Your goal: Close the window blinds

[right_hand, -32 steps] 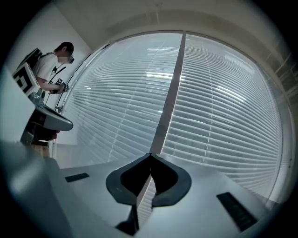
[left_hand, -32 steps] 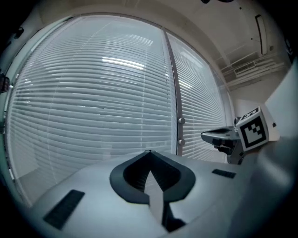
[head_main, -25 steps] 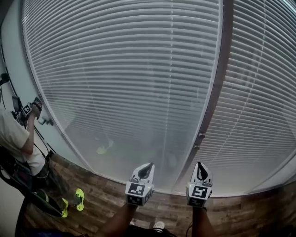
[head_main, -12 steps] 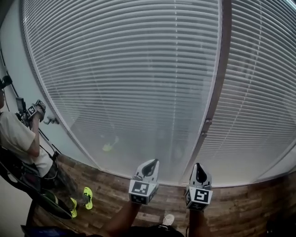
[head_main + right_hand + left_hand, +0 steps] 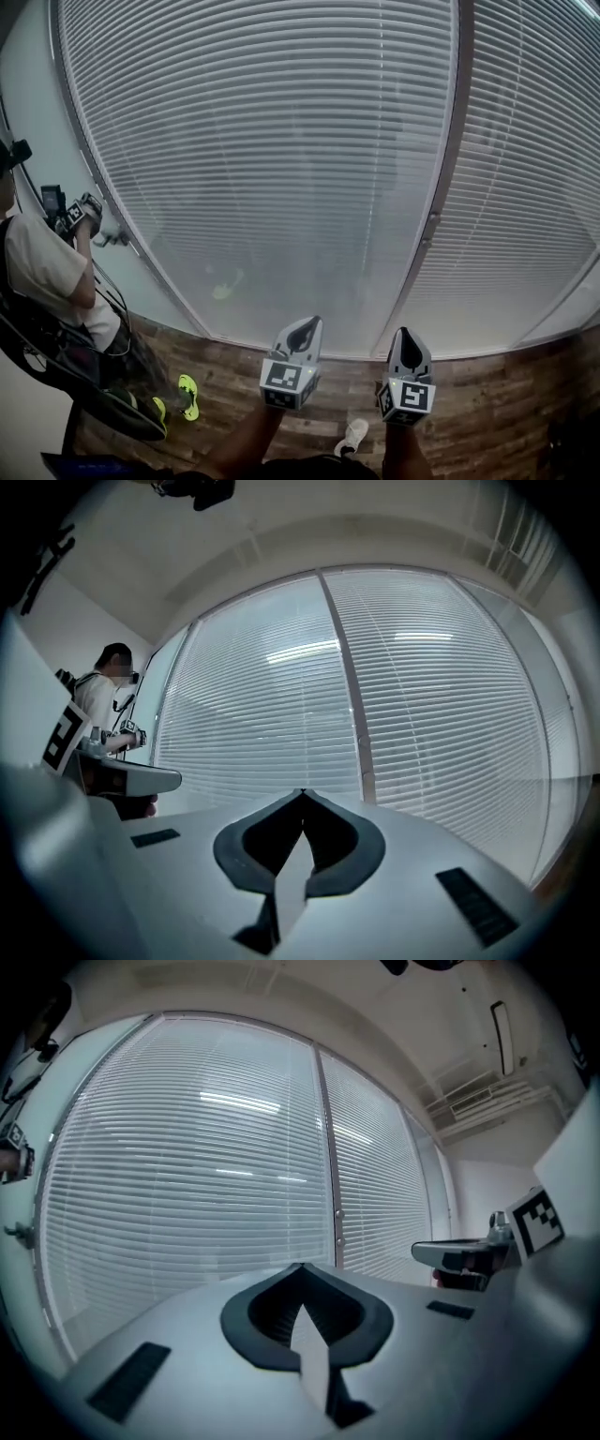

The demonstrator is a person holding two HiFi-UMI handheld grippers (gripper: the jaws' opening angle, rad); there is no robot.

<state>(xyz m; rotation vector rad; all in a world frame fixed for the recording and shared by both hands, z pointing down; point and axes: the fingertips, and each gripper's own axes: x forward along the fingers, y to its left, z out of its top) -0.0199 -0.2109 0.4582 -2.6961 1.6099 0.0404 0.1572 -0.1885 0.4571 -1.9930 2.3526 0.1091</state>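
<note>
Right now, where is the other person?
In the head view, the person stands at the far left, beside the left edge of the blinds.

Ahead of you: two large windows (image 5: 262, 141), blinds (image 5: 525, 187) lowered over both, with a dark upright post (image 5: 441, 206) between them. Wood-plank floor (image 5: 506, 422) below. Pale wall (image 5: 28, 103) at left. White ceiling (image 5: 281, 536) carries a long narrow fixture (image 5: 503, 1035).

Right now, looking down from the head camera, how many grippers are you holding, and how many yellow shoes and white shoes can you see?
Grippers held: 2, the left gripper and the right gripper, both shut and empty
Yellow shoes: 2, close together at the left
White shoe: 1, at the bottom edge
Total: 5
</note>
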